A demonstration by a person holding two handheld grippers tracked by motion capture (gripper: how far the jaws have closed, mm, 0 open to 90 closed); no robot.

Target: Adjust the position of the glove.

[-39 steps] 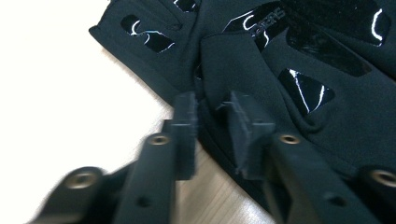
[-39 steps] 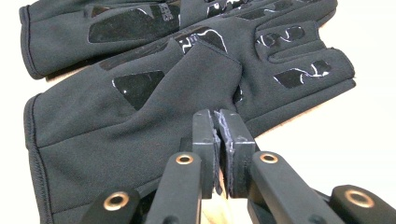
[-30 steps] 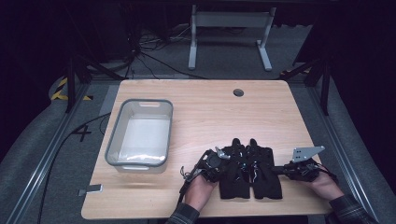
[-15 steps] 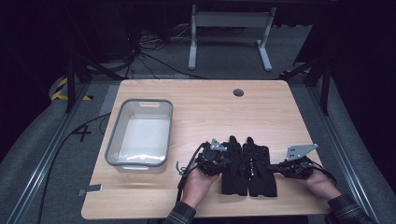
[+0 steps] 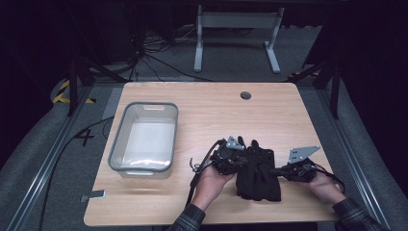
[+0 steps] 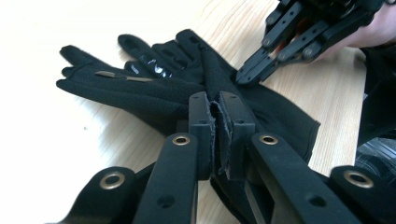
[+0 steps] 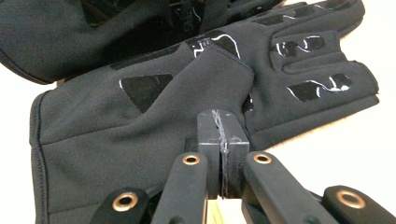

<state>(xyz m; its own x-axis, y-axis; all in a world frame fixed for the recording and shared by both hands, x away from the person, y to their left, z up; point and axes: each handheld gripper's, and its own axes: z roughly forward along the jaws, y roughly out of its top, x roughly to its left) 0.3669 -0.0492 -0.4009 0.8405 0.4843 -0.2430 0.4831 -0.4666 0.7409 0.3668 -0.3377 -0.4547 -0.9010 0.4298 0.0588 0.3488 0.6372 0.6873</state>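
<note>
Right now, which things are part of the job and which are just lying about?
In use:
- black gloves
- left gripper, shut on a glove fold
- right gripper, shut at a glove's edge

Lying about:
- clear bin
- small grey piece near the table edge

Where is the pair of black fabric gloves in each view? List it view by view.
High view: the pair of black fabric gloves lies near the table's front edge, between both grippers.
Left gripper view: centre, fingers pointing up-left.
Right gripper view: across the upper and middle picture.
Shared landmark: the light wooden table.
</note>
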